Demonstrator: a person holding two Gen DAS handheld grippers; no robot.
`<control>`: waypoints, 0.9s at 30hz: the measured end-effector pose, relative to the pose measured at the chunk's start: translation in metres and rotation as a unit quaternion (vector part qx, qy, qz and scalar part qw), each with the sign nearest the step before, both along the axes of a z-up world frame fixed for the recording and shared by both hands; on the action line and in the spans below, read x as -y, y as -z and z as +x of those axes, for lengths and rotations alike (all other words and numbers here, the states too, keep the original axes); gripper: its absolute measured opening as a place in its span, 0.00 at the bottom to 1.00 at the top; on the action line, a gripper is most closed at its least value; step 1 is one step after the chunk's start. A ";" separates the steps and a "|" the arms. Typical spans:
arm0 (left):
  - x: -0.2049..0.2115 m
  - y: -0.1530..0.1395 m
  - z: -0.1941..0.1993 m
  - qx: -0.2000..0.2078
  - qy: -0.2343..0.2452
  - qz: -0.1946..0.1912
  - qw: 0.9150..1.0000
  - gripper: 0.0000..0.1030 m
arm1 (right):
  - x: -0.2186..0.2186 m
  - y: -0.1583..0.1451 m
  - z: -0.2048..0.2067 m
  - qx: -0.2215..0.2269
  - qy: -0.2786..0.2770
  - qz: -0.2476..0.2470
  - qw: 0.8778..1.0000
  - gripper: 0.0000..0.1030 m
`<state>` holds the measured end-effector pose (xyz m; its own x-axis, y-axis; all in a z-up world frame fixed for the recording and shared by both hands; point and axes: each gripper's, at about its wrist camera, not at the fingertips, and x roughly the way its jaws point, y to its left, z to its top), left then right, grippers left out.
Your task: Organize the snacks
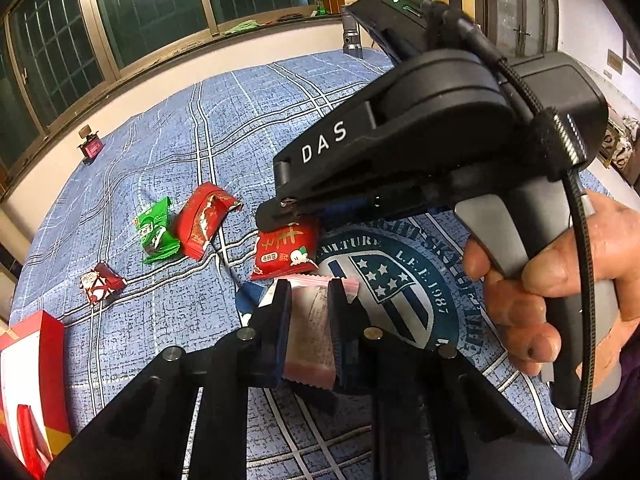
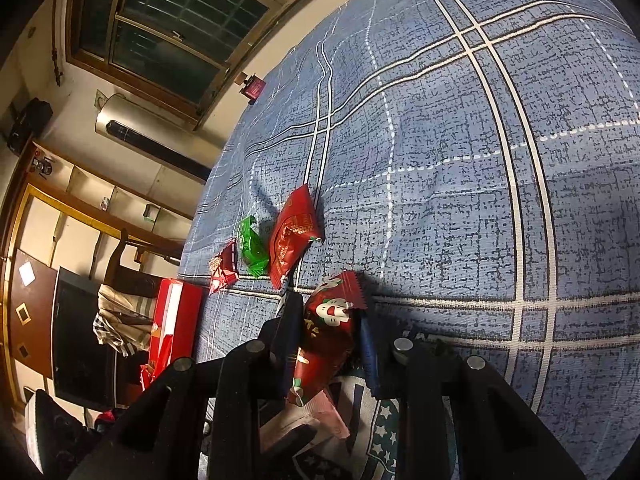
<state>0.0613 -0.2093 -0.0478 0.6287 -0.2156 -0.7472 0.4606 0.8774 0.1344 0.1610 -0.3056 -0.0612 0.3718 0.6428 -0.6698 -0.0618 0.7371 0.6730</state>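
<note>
Holding one snack in each gripper so we could tidy them, we had the left gripper [image 1: 308, 320] clenched on the pink pack [image 1: 310, 332] and the right gripper [image 2: 326, 334] squeezing the red pack [image 2: 326, 344], just above the blue cloth [image 1: 160, 152] near the red box [image 1: 36, 380], where they likely belonged.

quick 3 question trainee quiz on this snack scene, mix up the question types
1. True or false: the left gripper is shut on a pink snack packet.
2. Multiple choice: the right gripper holds which packet? A) green B) red apple-print C) pink
3. Fill in: apart from the two held packets, the blue plaid cloth bears one green packet and ___ red packets.

Key
1. True: its jaws press both sides of the pink packet.
2. B: the red apple-print packet sits between its jaws.
3. Two: a large red packet and a small red packet.
</note>
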 end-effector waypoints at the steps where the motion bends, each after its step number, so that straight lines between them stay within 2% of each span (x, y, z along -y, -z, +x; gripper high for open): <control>1: 0.002 -0.001 -0.001 0.000 0.000 0.001 1.000 0.16 | 0.001 0.001 0.000 -0.001 0.000 0.002 1.000 0.26; 3: 0.004 0.000 0.000 -0.002 0.000 0.001 1.000 0.18 | 0.003 0.001 0.001 -0.002 0.000 0.003 1.000 0.26; 4: 0.005 0.001 0.000 -0.006 0.001 0.003 1.000 0.26 | 0.004 0.002 0.001 -0.003 0.001 0.005 1.000 0.26; 5: 0.005 0.001 0.001 -0.010 0.001 0.004 1.000 0.40 | 0.005 0.002 0.001 -0.005 0.001 0.007 1.000 0.26; 7: 0.003 0.004 0.003 -0.017 0.002 -0.001 1.000 0.57 | 0.007 0.002 0.001 -0.007 0.001 0.010 1.000 0.26; 10: -0.001 0.004 0.005 -0.029 0.013 -0.018 0.999 0.61 | 0.010 0.002 0.002 -0.008 0.000 0.012 1.000 0.26; 11: -0.002 0.005 0.005 -0.034 0.019 -0.019 0.999 0.69 | 0.010 0.002 0.002 -0.008 0.000 0.012 1.000 0.26; 13: -0.002 0.010 0.010 -0.050 0.020 -0.013 0.998 0.75 | 0.011 0.002 0.002 -0.008 0.000 0.011 1.000 0.26; 17: -0.011 0.015 0.021 -0.081 0.007 -0.035 0.996 0.76 | 0.010 0.001 0.002 -0.009 0.001 0.013 1.000 0.26; 23: -0.017 0.015 0.025 -0.083 0.006 -0.037 0.996 0.75 | 0.010 0.001 0.002 -0.010 0.001 0.014 1.000 0.27; 24: -0.017 0.015 0.025 -0.082 0.006 -0.038 0.996 0.73 | 0.010 0.001 0.002 -0.010 0.001 0.014 1.000 0.27; 26: -0.018 0.014 0.024 -0.080 0.008 -0.038 0.996 0.58 | 0.011 0.001 0.002 -0.010 0.001 0.014 1.000 0.27; 27: -0.019 0.013 0.025 -0.079 0.006 -0.038 0.996 0.55 | 0.010 0.001 0.002 -0.010 0.001 0.013 1.000 0.27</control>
<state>0.0858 -0.1901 -0.0610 0.5024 -0.2824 -0.8172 0.4808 0.8768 -0.0074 0.1630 -0.3158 -0.0621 0.3603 0.6598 -0.6594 -0.0472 0.7188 0.6936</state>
